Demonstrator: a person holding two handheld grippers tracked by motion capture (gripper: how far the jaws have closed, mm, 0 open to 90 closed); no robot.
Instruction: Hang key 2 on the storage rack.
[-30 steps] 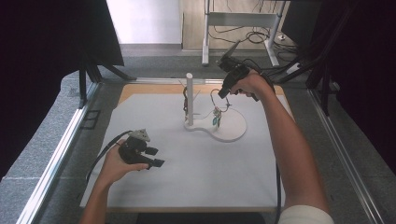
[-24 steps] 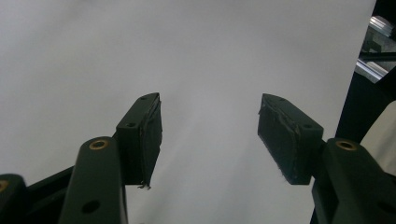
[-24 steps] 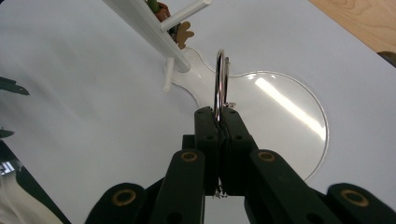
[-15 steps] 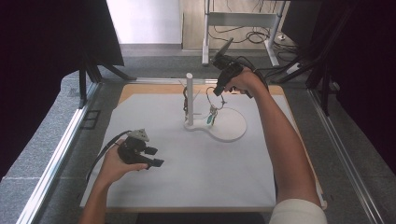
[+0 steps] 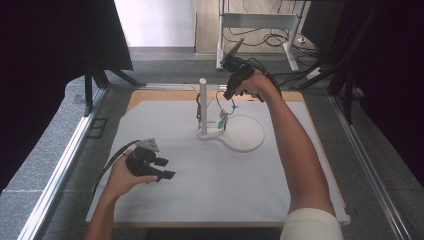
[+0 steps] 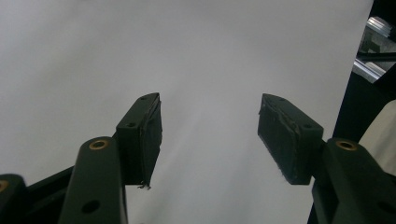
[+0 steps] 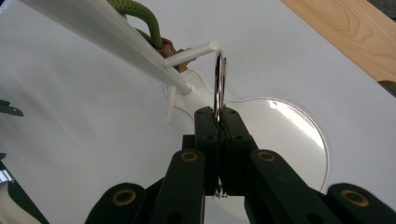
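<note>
left side of the bench [image 5: 165,210]: the left hand-held gripper [image 5: 162,169] rests low over the white sheet, near the front-left corner. in the left gripper view its jaws stand wide apart with nothing but bare sheet between them. it lies well apart from the stand and takes no part in the work in hand.

centre: a white stand [image 5: 203,107] rises upright from a flat white base [image 5: 245,135]. thin pegs project sideways from the post. a green cord [image 7: 140,18] and some small items hang on it, too small to name.

right of centre: the right hand-held gripper [image 5: 231,92] is held high, just beside the top of the post. its jaws are clamped tight on a metal key ring [image 7: 219,81]. in the right gripper view the ring stands straight up out of the jaw tips, in line with the gripper's long axis, and its top curve meets the free end of one white peg [image 7: 191,53]. the peg's long axis runs crosswise to the ring's plane, pointing back toward the post.

judgement: the coming move depends on sliding the ring along the peg's axis, toward or off the tip; whether it is fully hooked cannot be told. the right hand is the nearer by far.
</note>
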